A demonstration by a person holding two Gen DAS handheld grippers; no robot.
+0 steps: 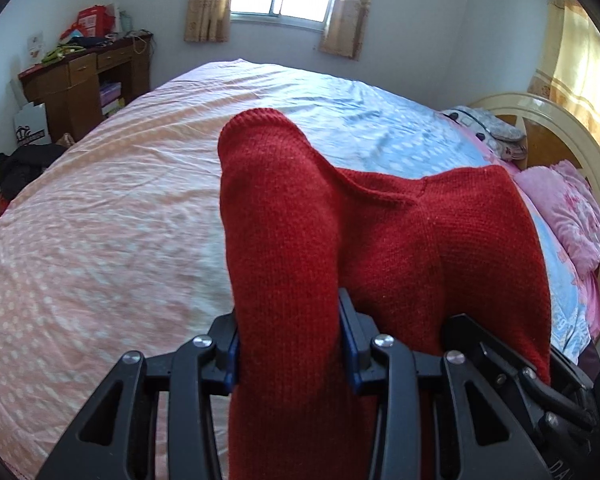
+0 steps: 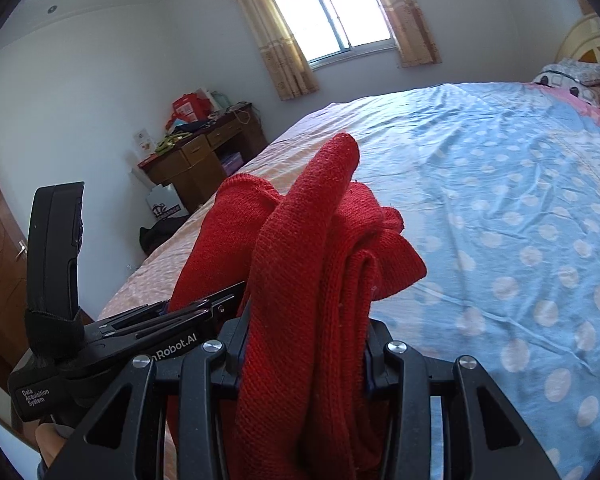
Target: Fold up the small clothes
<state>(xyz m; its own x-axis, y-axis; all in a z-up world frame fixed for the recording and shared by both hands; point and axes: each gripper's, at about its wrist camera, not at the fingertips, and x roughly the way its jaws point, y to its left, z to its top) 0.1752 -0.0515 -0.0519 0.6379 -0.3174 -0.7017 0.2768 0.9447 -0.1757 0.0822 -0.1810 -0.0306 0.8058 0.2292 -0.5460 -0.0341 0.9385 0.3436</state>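
Observation:
A red knitted garment [image 1: 380,240] is held up over the bed [image 1: 100,220], bunched in thick folds. In the left wrist view my left gripper [image 1: 290,340] is shut on one fold, which rises between the blue-padded fingers [image 1: 350,336]. My right gripper [image 1: 512,364] shows at the lower right edge, close alongside and partly under the cloth. In the right wrist view my right gripper [image 2: 304,348] is shut on a thick bundle of the garment [image 2: 300,260], whose folds droop forward. The left gripper [image 2: 188,312] lies just to its left, also in the red cloth.
The bed sheet is pink with white dots on the left and blue [image 2: 500,200] on the right. Pink pillows [image 1: 572,216] and a cream headboard [image 1: 560,132] lie at the right. A cluttered wooden desk [image 1: 84,76] and a dark bag [image 1: 20,168] stand by the far left wall.

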